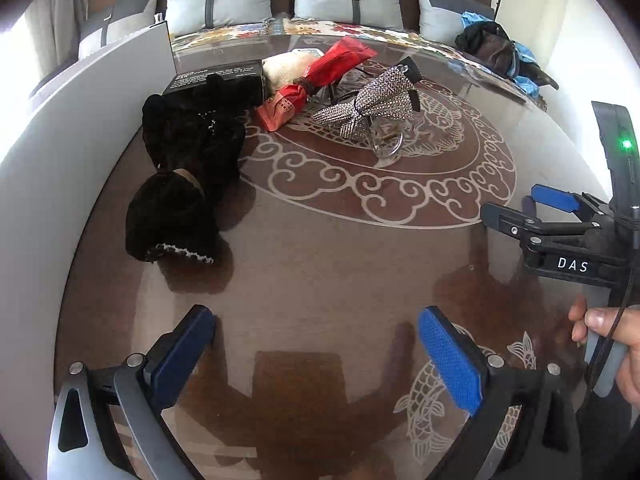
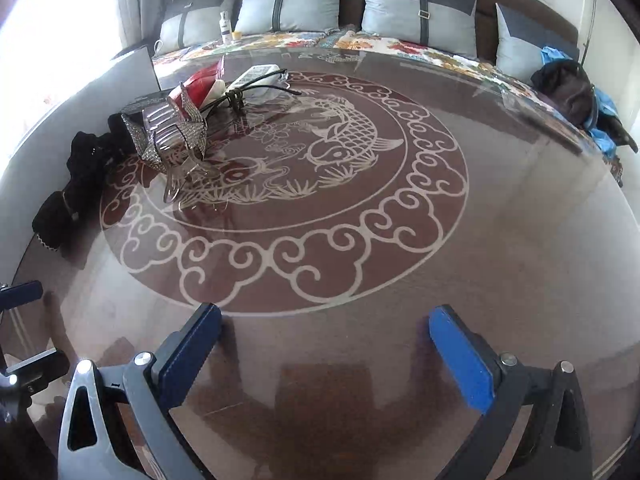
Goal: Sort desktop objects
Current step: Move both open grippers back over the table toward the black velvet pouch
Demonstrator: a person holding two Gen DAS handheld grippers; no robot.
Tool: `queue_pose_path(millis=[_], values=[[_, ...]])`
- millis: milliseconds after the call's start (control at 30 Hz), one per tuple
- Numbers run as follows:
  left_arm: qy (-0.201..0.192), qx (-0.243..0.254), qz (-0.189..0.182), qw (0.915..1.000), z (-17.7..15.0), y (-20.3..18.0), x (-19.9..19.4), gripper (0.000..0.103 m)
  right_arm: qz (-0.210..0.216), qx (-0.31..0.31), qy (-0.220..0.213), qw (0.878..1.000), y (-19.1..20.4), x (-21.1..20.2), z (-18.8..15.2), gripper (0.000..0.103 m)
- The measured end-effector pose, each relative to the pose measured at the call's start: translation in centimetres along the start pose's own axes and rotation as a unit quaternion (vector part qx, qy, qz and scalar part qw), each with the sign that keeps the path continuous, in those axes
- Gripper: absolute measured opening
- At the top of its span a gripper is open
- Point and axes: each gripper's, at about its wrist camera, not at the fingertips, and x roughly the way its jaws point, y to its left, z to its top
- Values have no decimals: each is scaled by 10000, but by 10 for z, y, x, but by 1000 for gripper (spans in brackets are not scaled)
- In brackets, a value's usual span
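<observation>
My left gripper point(image 1: 316, 356) sits at the bottom of its frame with the blue-padded fingers spread wide and nothing between them, hovering over the glossy table point(image 1: 320, 272) with its pale scrollwork and carp pattern. My right gripper point(image 2: 324, 356) is likewise spread and empty at the bottom of its own view; in the left wrist view it shows at the right edge, gripped by my right hand point(image 1: 616, 340). The things to sort are bunched in the upper left of both frames. A rhinestone bow hair clip point(image 1: 368, 106) — silvery, glittering, mounted on a clear claw-shaped clip — lies on the medallion's upper part. Just beside it, to the left, is a red packet point(image 1: 316, 80), crinkled and tied near its middle, leaning over a cream-coloured fuzzy item point(image 1: 286, 68). A black box point(image 1: 218, 76) with white lettering lies behind, and two black velvety fabric pieces point(image 1: 180, 184) — one with a white zigzag trim — trail down the left side near the table's pale rim. In the right wrist view a white remote point(image 2: 256, 74) lies beyond the packet.
</observation>
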Motion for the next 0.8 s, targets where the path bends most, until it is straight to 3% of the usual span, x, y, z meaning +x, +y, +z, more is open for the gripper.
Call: queue_pose_path(millis=[67,233,800], values=[[-49,148,168,9997,4,-4,6,103,-36,44,2,10000,1,4,4,103],[-292,227,80,9993,10,-2,10,103,-197,255,14,9995,6,6,9,103],[-312,227,70,9992,11,-2,9,103,-275,370,0,9989,8,8,11,103]])
